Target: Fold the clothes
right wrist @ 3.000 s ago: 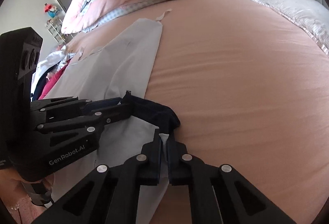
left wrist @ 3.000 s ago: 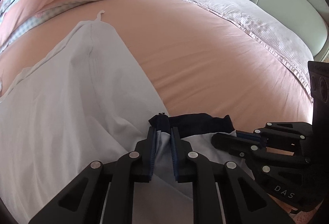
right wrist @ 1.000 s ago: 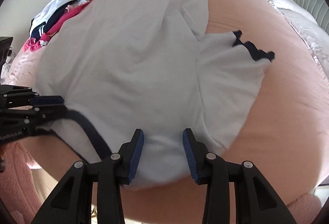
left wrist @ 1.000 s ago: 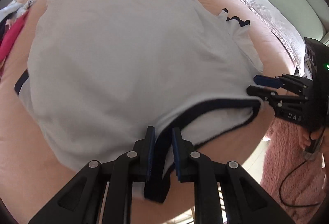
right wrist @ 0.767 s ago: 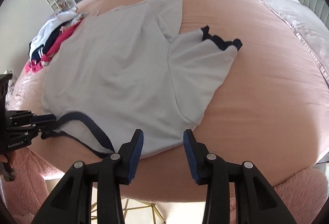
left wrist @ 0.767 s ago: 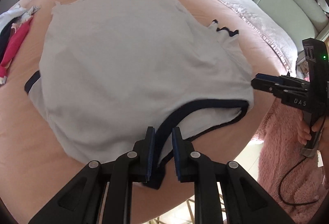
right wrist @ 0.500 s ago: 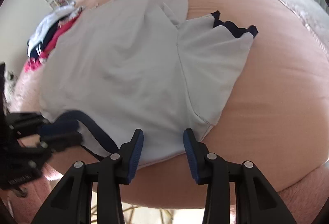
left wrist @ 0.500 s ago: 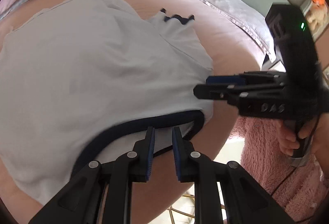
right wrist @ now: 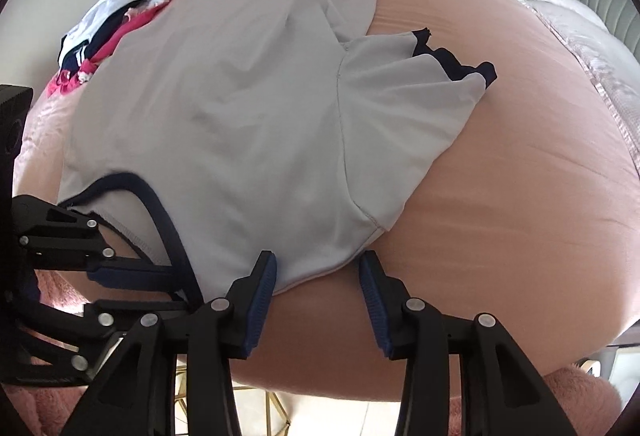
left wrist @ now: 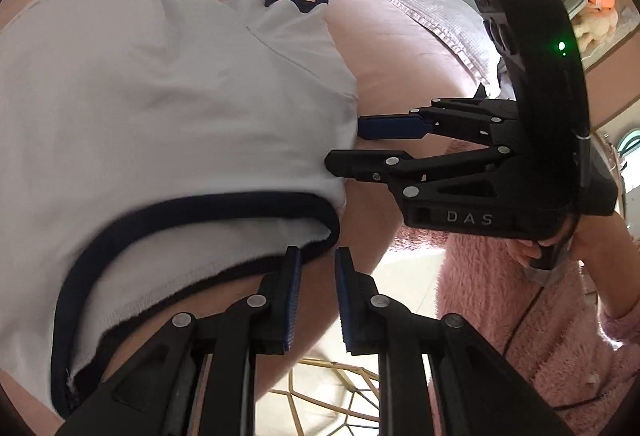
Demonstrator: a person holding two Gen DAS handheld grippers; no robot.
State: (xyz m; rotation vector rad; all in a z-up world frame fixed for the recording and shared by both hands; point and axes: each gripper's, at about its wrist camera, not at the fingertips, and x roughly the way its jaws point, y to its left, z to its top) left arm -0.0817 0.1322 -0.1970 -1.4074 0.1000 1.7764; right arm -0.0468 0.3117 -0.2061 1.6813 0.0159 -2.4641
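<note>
At the near edge of the peach-pink bedsheet [right wrist: 520,196], the right gripper [right wrist: 318,300] is spreading off the flat white navy-trimmed cotton T-shirt [right wrist: 240,116], while the left gripper [left wrist: 316,296], nearly pressed together, is now pinching nothing, so folding can start.

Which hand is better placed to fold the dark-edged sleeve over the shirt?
Likely right: the right gripper, jaws opening around the shirt edge, sits beside the sleeve; the left gripper is farther off at the collar.
</note>
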